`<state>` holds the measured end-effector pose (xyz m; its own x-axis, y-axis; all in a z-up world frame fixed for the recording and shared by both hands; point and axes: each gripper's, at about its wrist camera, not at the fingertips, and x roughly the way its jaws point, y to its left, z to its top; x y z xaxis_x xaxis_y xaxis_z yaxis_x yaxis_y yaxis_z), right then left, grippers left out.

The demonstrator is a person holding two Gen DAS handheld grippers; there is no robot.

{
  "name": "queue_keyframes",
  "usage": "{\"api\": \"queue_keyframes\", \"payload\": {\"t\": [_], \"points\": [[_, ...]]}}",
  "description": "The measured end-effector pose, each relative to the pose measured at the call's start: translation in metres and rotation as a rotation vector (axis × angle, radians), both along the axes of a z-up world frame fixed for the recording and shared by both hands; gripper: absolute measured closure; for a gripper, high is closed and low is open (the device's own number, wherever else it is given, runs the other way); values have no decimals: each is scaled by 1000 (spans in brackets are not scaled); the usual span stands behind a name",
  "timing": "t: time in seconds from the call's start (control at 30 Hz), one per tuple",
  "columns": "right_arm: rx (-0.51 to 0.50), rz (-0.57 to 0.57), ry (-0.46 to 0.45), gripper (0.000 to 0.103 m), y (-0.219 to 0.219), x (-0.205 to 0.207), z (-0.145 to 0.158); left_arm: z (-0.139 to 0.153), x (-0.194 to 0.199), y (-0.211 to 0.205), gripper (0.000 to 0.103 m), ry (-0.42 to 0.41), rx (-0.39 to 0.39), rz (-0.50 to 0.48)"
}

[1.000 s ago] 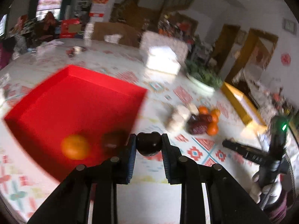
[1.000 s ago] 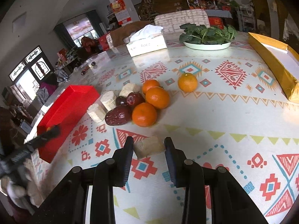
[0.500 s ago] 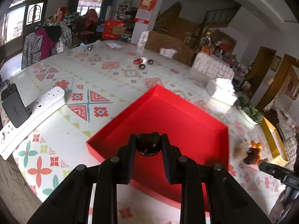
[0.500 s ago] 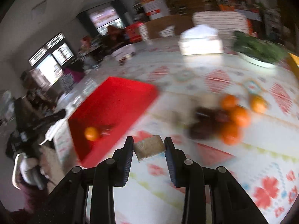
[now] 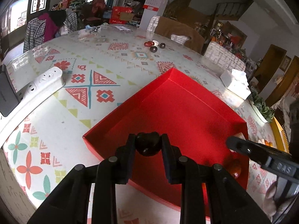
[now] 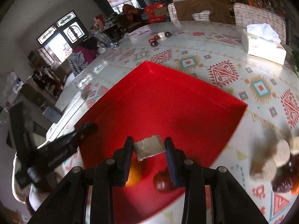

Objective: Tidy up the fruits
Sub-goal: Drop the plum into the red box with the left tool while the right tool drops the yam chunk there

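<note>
My left gripper (image 5: 148,145) is shut on a dark round fruit (image 5: 147,143) and holds it above the near corner of the red box (image 5: 185,112). My right gripper (image 6: 149,149) is shut on a pale beige chunk (image 6: 149,146) above the same red box (image 6: 158,102). An orange (image 6: 134,174) and a dark red fruit (image 6: 161,182) lie in the box under my right gripper. The right gripper's arm (image 5: 261,155) shows at the right of the left wrist view; the left gripper (image 6: 61,149) shows at the left of the right wrist view.
A blurred pile of pale chunks (image 6: 271,158) and dark dates (image 6: 284,181) lies right of the box. A tissue box (image 6: 263,43) stands at the back. A white power strip (image 5: 37,89) lies left. Small dark and red items (image 5: 155,45) sit far off.
Both grippers have swung from the fruit pile over to the red box, each still holding its item. The left gripper now sits lower over the box's near corner.
</note>
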<state>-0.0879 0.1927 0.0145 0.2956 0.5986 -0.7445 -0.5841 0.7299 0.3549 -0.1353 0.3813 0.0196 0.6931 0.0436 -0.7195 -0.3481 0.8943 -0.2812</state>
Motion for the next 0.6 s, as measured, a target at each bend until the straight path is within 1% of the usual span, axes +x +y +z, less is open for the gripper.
{"api": "queue_keyframes", "payload": {"t": [0.1, 0.13, 0.17, 0.2, 0.23, 0.3, 0.33, 0.43, 0.53, 0.6], "points": [[-4, -11, 15, 64, 3, 5, -3, 0, -1, -1, 73, -4, -4, 3], [5, -13, 25, 63, 2, 6, -4, 0, -1, -1, 67, -6, -7, 2], [15, -15, 30, 59, 0, 6, -3, 0, 0, -1, 63, -10, -9, 0], [21, -19, 28, 53, -1, 7, -3, 1, 0, -2, 62, -13, -4, 1], [23, -27, 22, 50, -4, 6, -2, 2, -1, -4, 61, -12, 2, 6], [26, -18, 22, 50, -9, 0, 0, 8, -6, -6, 61, -32, 5, 12], [27, 5, 16, 50, -9, -6, 2, 11, -10, -6, 60, -44, 11, 21], [7, 109, -23, 50, -7, -41, 8, 23, -28, -4, 48, -89, 42, 81], [-13, 227, -34, 50, 0, -79, 4, 31, -45, 1, 47, -108, 53, 146], [-60, 266, -51, 52, 7, -96, -6, 33, -51, 2, 47, -102, 62, 167]]}}
